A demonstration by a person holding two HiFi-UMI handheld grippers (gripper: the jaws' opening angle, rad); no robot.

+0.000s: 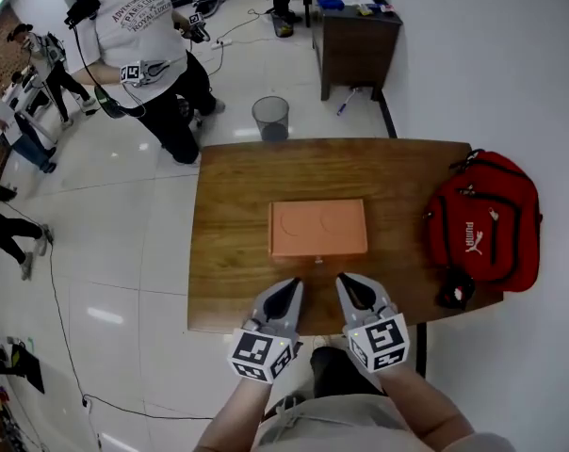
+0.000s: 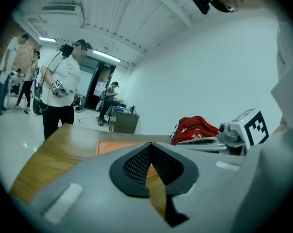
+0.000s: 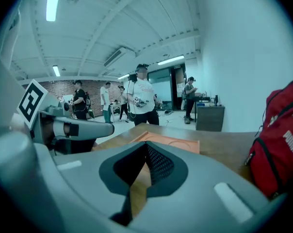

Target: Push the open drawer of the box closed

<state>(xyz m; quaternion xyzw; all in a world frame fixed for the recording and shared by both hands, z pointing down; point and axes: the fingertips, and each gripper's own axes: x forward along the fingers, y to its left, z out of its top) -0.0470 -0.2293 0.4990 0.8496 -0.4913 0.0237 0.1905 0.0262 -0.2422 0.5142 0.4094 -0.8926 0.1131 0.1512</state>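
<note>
A flat orange box (image 1: 318, 227) lies in the middle of the wooden table (image 1: 228, 252); its top has two shallow round recesses. Its drawer front sits flush with the body, and a small knob (image 1: 317, 259) pokes out of the near side. My left gripper (image 1: 293, 286) and right gripper (image 1: 344, 282) hover side by side over the table's near edge, just short of the box, touching nothing. Both are shut, tips together, with nothing between them. The box (image 2: 116, 146) shows low ahead in the left gripper view, and the box (image 3: 171, 141) also lies ahead in the right gripper view.
A red backpack (image 1: 483, 218) lies on the table's right end, with a small black item (image 1: 454, 291) in front of it. Beyond the far edge stand a wire bin (image 1: 270, 118), a dark desk (image 1: 354, 38) and a person (image 1: 143, 55) holding grippers.
</note>
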